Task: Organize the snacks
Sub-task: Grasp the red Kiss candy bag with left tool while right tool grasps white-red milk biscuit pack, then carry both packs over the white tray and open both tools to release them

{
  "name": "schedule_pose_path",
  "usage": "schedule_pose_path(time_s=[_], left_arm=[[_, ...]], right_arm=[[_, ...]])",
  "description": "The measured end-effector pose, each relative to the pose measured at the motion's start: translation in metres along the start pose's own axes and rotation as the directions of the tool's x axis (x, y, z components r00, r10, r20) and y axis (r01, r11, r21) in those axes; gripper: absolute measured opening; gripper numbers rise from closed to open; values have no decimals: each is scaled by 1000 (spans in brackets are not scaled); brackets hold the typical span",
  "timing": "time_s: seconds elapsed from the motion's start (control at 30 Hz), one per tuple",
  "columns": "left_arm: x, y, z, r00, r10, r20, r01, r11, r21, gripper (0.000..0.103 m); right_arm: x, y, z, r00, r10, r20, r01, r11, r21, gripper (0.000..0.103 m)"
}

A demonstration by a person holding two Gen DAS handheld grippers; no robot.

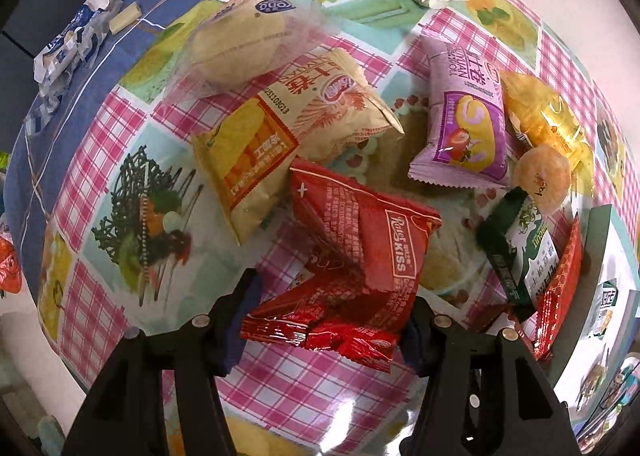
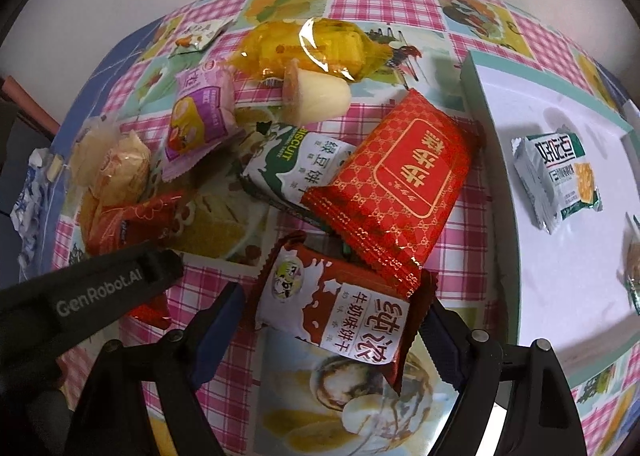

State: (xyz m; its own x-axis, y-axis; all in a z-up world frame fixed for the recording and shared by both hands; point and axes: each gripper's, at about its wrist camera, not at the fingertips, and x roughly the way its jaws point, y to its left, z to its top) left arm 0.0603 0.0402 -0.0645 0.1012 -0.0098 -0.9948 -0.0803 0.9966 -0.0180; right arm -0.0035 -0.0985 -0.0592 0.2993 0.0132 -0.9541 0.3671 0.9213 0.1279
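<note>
the left gripper [image 1: 320, 336] squeezes a light, crinkly red snack bag [image 1: 352, 264] by its end. the right gripper [image 2: 332, 332], wide apart, sits around a slippery milk biscuit pack [image 2: 332, 316].

Desk cover [image 1: 120, 128]: glossy plastic-looking sheet, pink check with printed food panels, glare at lower centre of the left wrist view. Blue cloth [image 1: 52, 152] at left edge: matt woven fabric. Red Kiss packet [image 1: 360, 256]: shiny crinkled foil-type film. Beige packet [image 1: 304, 112]: matt, paper-like finish, creased. Purple packet [image 1: 468, 120]: smooth satin film, serrated ends. Yellow bag [image 2: 316, 44], upper centre of the right wrist view: clear glossy cellophane, strong highlights. Red patterned pack [image 2: 396, 172]: gloss film with metallic gold print. White tray [image 2: 560, 240], right: smooth matt surface. Left gripper [image 1: 324, 320] and right gripper [image 2: 332, 336]: matt black plastic, small metal pins.
</note>
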Motion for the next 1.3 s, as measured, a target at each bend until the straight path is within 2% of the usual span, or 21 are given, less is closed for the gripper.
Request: schedule_pose_path(time_s=[0.1,0.27,0.47,0.57,0.63,0.73,0.93,1.07,1.3], left_arm=[[-1,3,-3,1000,1,-1,-1,1000,-6,63],[-4,4,-2,1000,2,-3,-2,1000,-12,63],[-4,4,-2,1000,4,-3,-4,1000,-11,63],[-5,3,-2,1000,7,-4,-7,1000,-10,63],[-4,3,-2,1000,10,-4,-10,1000,-9,63],[-4,1,-2,1000,15,-5,-15,1000,-7,63],[-4,-1,-2,1000,11,-7,-11,1000,-6,63],[-8,-4,-2,999,-38,-12,38,999,-5,61],[-21,-7,-2,997,-76,13,76,997,7,61]], right_arm=[[2,3,-1,1000,10,-10,-10,1000,-6,93],[4,4,0,1000,10,-10,-10,1000,-3,94],[6,3,-1,1000,-27,-1,27,1000,-12,94],[6,-2,-2,999,-47,1,47,999,-1,89],[2,-6,-2,999,-48,8,48,999,10,78],[1,-11,-2,999,-42,3,42,999,22,74],[-2,-16,-1,999,-35,-15,36,998,42,72],[-10,-20,-3,1000,-14,-22,16,998,69,72],[-31,-25,-2,1000,-1,1,1,996,87,72]])
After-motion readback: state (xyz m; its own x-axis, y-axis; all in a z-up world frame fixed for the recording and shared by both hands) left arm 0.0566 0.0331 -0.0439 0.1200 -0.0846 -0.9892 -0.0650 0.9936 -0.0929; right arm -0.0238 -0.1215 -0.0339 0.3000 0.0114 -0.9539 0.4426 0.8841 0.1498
